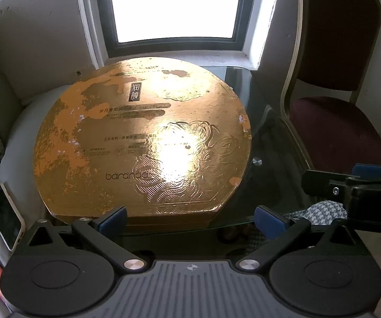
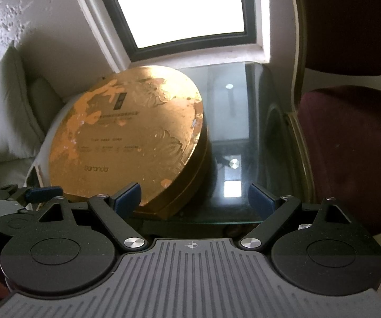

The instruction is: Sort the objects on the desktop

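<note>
Both of my tools hang wide open and empty: left gripper (image 1: 189, 218) and right gripper (image 2: 194, 198), before the gold box (image 1: 142, 137) on the glass bench (image 2: 233, 122).

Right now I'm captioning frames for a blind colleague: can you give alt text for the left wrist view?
A worn round gold gift box marked "baranda" sits on a glass table below a bright window. The open left gripper hangs empty before it; a phone lies left, a maroon chair stands right.
</note>
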The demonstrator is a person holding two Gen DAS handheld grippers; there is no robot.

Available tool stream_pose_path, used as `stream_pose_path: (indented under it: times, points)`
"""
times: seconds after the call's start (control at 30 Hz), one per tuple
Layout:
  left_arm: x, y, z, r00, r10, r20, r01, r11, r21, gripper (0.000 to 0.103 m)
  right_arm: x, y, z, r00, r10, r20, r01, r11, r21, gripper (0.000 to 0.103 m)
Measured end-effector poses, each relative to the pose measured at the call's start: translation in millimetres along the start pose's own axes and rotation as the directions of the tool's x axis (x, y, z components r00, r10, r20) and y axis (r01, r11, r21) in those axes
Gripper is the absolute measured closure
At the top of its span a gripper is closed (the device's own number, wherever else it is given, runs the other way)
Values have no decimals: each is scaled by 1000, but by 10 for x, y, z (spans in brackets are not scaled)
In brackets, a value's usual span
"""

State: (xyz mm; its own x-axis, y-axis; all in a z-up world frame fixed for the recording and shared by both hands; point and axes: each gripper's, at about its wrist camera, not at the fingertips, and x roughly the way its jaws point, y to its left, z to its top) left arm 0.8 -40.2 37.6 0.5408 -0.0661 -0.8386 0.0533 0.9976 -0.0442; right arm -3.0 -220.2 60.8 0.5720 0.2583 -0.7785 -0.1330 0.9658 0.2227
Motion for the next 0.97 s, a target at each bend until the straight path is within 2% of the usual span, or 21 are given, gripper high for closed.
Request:
stream_pose_path:
  times: [0.97]
  points:
    - [32,55,0,1000,1,3,-1,1000,-19,1,44,48,6,1000,-5,-7,5,1000,4,11]
